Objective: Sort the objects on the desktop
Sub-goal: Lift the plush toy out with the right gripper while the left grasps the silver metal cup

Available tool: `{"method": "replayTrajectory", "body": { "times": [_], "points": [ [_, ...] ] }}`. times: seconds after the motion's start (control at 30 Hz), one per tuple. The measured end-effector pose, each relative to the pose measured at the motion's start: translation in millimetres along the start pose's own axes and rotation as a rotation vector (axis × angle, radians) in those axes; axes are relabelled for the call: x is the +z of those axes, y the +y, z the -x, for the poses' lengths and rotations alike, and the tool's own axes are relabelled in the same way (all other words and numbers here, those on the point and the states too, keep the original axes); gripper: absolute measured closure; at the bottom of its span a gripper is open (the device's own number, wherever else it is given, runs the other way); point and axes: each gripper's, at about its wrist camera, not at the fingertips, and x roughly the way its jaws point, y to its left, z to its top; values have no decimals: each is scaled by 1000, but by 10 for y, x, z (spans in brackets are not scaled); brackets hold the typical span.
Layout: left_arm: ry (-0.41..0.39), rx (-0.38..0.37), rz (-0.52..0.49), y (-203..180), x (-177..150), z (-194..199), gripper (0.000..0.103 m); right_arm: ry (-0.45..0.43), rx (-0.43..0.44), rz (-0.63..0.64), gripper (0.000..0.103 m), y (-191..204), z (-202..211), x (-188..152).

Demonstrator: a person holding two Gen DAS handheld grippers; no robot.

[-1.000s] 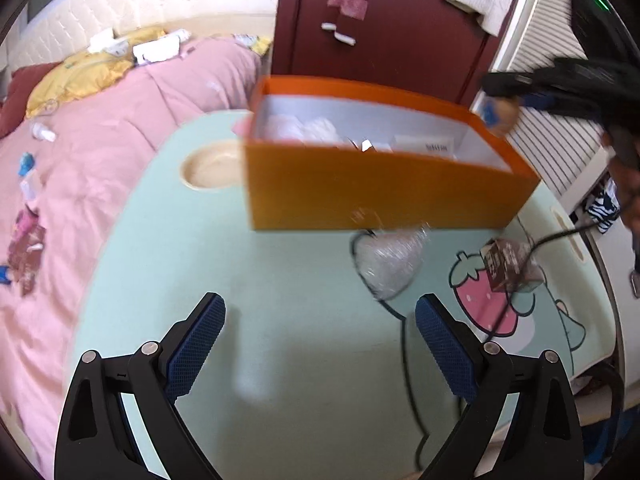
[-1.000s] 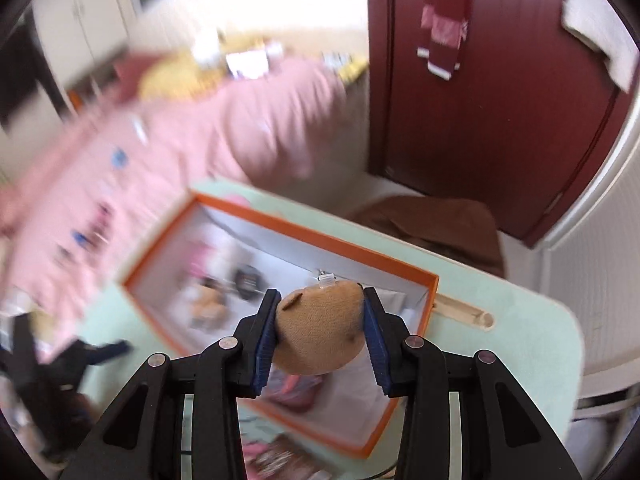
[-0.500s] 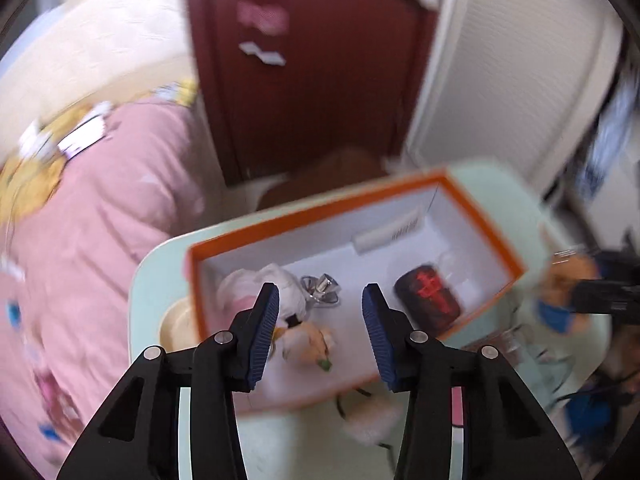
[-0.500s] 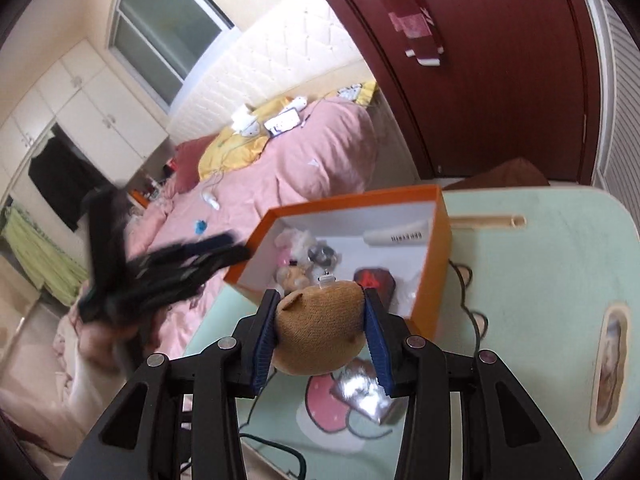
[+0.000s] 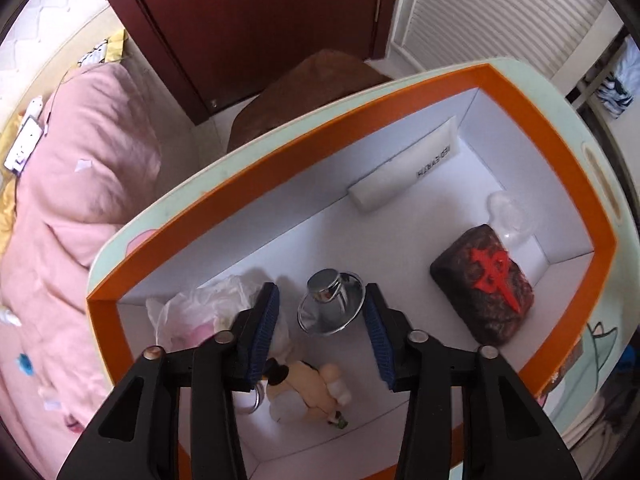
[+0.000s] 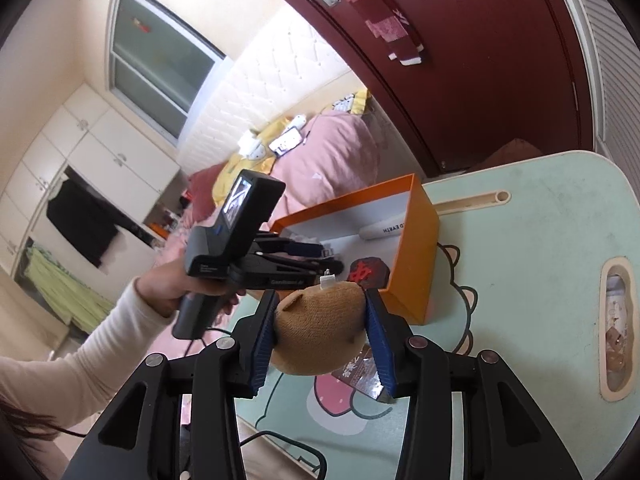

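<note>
An orange box (image 5: pixel 516 92) with a white inside stands on the pale green table (image 6: pixel 540 216). In it lie a chrome knob (image 5: pixel 330 304), a dark block with a red sign (image 5: pixel 484 284), a white tube (image 5: pixel 404 168), a crumpled plastic bag (image 5: pixel 204 312) and a small doll figure (image 5: pixel 308 392). My left gripper (image 5: pixel 322 332) hangs open over the box, its fingers either side of the chrome knob, not touching it. My right gripper (image 6: pixel 320 340) is shut on a brown plush toy (image 6: pixel 320 328), held above the table in front of the box (image 6: pixel 416 256).
A small dark packet (image 6: pixel 360 372) lies on the strawberry print under the plush. A black cable (image 6: pixel 280 440) runs along the table's near edge. A pink bed (image 5: pixel 72 208) is to the left, a dark red door (image 5: pixel 256 20) behind the table.
My left gripper rose from the table surface, swung over the box and narrowed around the chrome knob. My right gripper drew back from above the box with the plush still in it.
</note>
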Motion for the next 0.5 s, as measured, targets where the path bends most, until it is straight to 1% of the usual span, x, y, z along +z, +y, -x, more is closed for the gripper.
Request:
{"method": "replayTrajectory", "body": {
  "times": [0.03, 0.1, 0.17, 0.2, 0.3, 0.43, 0.5],
  "points": [
    [-10, -14, 11, 2, -13, 7, 71, 1, 1, -2, 61, 7, -2, -2],
    [-24, -8, 16, -9, -27, 28, 71, 2, -5, -2, 61, 10, -13, -4],
    [-54, -3, 21, -12, -49, 97, 72, 3, -20, 5, 61, 22, -23, -8],
    [-77, -14, 30, -14, -72, 158, 72, 3, -28, 9, 61, 28, -28, -10],
    [-165, -56, 65, -5, -133, 465, 72, 6, -55, 34, 61, 76, -42, -23],
    [-272, -75, 87, -29, -315, 944, 72, 16, -75, 67, 61, 174, -88, -66],
    [-303, -81, 91, -82, -445, 1094, 72, 25, -85, 85, 61, 239, -127, -102]
  ]
}}
